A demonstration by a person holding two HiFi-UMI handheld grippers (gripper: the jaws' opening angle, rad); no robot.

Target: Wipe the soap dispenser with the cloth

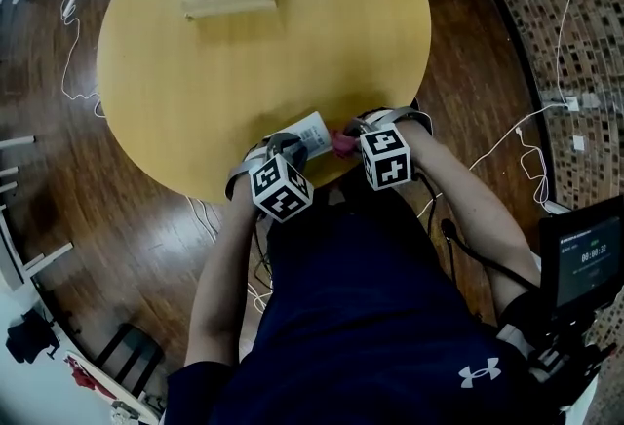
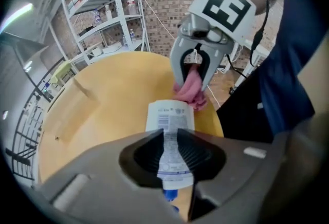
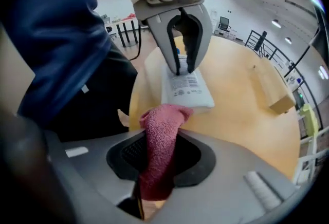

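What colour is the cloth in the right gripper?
Pinkish red, a fuzzy terry cloth. It shows best in the right gripper view.

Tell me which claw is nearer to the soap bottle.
Left. The left claw is shut on the soap bottle; the right claw, gripping the pink cloth, sits just past the bottle's bottom end.

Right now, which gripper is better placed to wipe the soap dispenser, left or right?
Right. The right gripper holds the pink cloth close beside the soap dispenser; the left gripper is shut on the dispenser, steadying it.
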